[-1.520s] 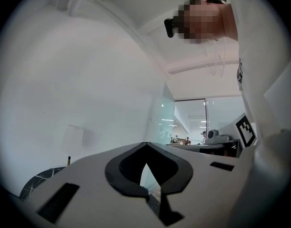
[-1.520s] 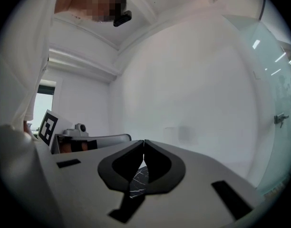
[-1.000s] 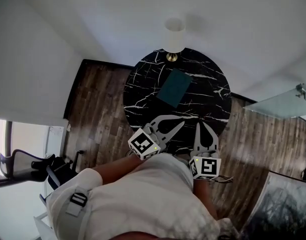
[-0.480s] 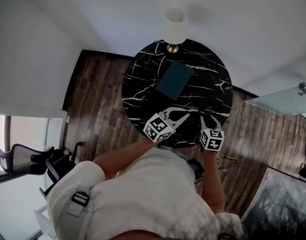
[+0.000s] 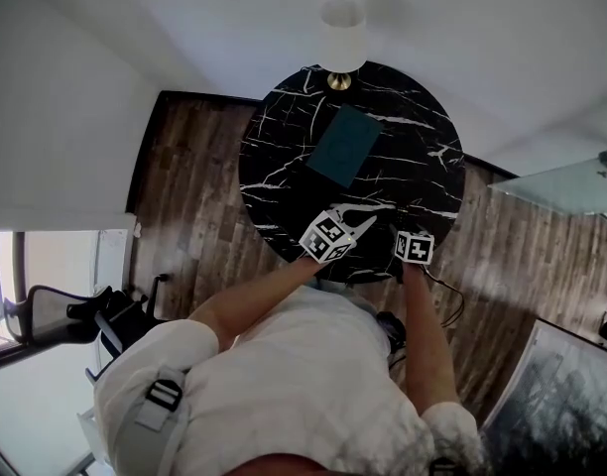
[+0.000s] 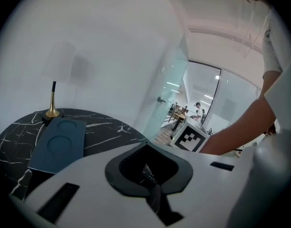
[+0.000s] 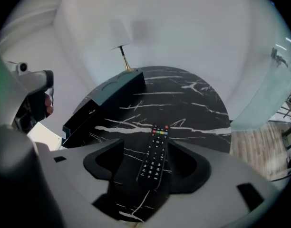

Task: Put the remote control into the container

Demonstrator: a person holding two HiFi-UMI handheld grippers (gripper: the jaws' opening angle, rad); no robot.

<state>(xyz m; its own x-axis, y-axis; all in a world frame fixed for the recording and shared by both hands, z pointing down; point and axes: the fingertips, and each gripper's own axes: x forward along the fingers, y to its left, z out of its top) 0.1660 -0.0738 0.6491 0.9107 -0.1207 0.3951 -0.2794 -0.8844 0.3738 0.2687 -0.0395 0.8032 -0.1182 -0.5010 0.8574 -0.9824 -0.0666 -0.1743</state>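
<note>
I've just spread my right hand-held gripper (image 7: 148,146); the slim black remote control (image 7: 155,158) lies between its jaws (ungripped); pinching should come next.

Both bare arms reach forward from short white sleeves to the near edge of the table (image 5: 284,167), the left arm (image 5: 254,300) slanting in from the table's left and the right arm (image 5: 427,335) running almost straight to it. The left gripper (image 6: 145,146) lies fairly flat just over that near edge, its jaws closed together. Close to its right, the right gripper (image 7: 151,161) tips steeply down at the tabletop; its jaws have just been opening and stand wide on either side of the remote (image 7: 155,158), pads clear of it.
</note>
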